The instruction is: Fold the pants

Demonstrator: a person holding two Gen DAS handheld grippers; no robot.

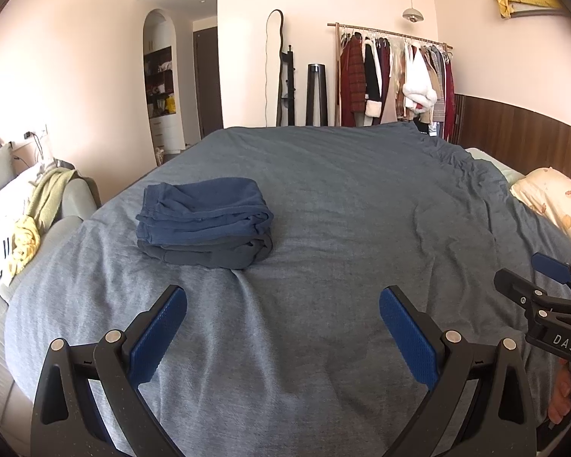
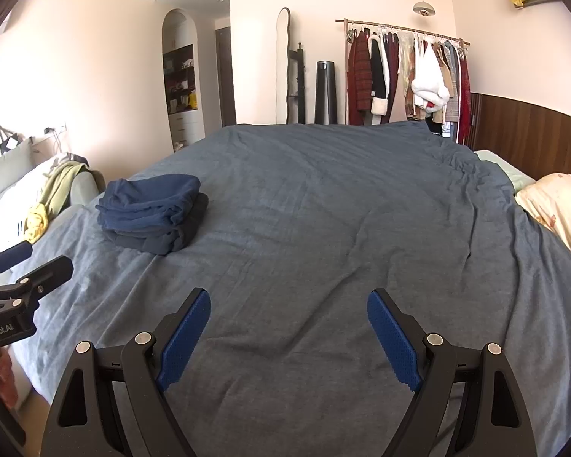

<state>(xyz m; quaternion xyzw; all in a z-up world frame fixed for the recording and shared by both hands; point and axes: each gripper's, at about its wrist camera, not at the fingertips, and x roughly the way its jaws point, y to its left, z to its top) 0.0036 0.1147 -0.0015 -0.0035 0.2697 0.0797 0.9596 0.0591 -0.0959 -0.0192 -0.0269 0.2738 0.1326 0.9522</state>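
Holding nothing, your left gripper and right gripper hover spread wide over the bed, folded pants ahead-left of both jaws.

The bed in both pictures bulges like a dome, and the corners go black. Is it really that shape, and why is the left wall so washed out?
Left wrist view: the fisheye lens bows the grey-blue bedspread, and the lens rim darkens the corners. Right wrist view: the same bulge; strong light from the left bleaches the pale pink wall. The folded navy pants stay sharp.
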